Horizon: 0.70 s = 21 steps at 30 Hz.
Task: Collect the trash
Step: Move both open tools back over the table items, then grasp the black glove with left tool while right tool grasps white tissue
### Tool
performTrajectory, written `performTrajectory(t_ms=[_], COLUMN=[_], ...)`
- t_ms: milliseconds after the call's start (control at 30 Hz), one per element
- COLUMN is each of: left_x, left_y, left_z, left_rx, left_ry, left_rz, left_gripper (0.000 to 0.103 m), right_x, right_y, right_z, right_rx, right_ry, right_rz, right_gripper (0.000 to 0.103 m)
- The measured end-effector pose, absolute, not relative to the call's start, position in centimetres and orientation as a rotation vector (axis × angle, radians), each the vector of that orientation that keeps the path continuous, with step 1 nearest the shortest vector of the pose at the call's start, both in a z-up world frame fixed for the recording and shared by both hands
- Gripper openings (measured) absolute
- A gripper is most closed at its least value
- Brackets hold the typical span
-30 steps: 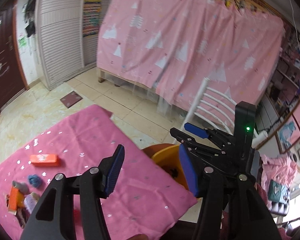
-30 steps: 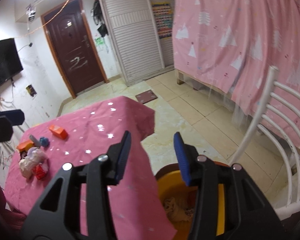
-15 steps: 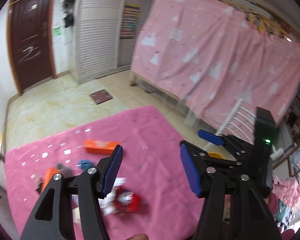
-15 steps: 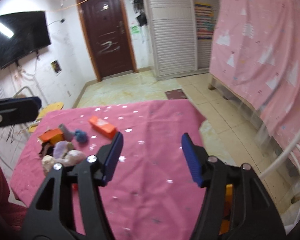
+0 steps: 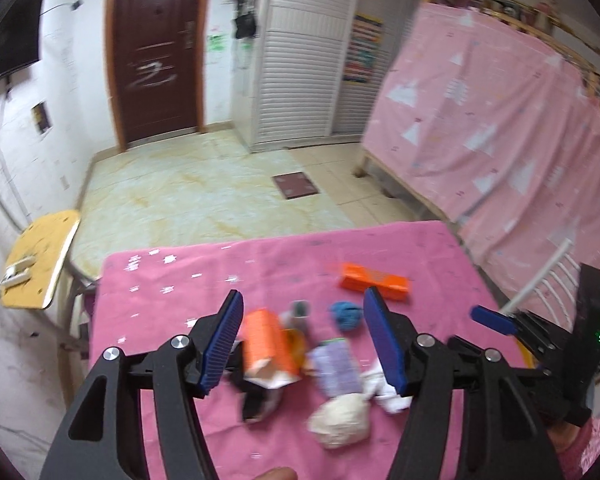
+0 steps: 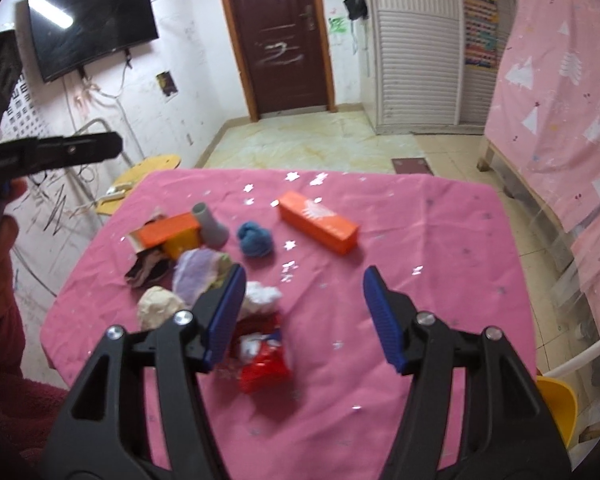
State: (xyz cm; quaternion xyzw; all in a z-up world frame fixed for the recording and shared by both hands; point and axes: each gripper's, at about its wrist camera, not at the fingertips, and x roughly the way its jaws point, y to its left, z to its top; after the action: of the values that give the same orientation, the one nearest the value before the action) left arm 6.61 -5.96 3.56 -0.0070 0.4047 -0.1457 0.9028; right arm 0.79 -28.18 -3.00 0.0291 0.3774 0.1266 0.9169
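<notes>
A pile of trash lies on the pink-clothed table [image 6: 420,240]: an open orange carton [image 6: 168,232], a grey tube [image 6: 210,222], a blue yarn ball [image 6: 254,238], a purple packet [image 6: 196,274], a white wad [image 6: 158,308], a tissue [image 6: 262,298] and a red wrapper [image 6: 264,364]. A long orange box [image 6: 320,222] lies apart, further back. My right gripper [image 6: 305,280] hovers above the pile's right side, jaws opening, nothing between them. My left gripper [image 5: 304,312] hangs over the carton [image 5: 266,342] and packet [image 5: 336,364], jaws opening and holding nothing.
A yellow bin [image 6: 556,404] stands off the table's right corner beside a white chair back [image 5: 548,276]. A pink curtain [image 5: 500,120] covers the bed on the right. A yellow stool [image 5: 40,256] stands left of the table. A dark red sleeve [image 6: 4,400] fills the lower left.
Both views have swung left, away from the yellow bin and chair and onto the trash pile. Both grippers' jaws stand wider than before, the right one much more so.
</notes>
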Motion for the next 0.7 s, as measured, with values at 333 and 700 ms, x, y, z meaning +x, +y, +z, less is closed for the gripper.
performTrajectory(t_ms=[333,700], left_x=[8.6,7.5], left_y=[-1.0,1.5], left_z=[-0.8,-4.7], left_rx=[-0.041,-0.020], left_ry=[0.928,1.014], left_rz=[-0.184,-0.186], left_gripper=[0.056,0.056], right_x=[1.3,2.2], right_y=[-25.2,-24.1], right_z=[-4.2,-5.0], right_rx=[0.039,0.033], right_ry=[0.820,0.854], right_rz=[0.313,0.327], right_gripper=[0.063,0.063])
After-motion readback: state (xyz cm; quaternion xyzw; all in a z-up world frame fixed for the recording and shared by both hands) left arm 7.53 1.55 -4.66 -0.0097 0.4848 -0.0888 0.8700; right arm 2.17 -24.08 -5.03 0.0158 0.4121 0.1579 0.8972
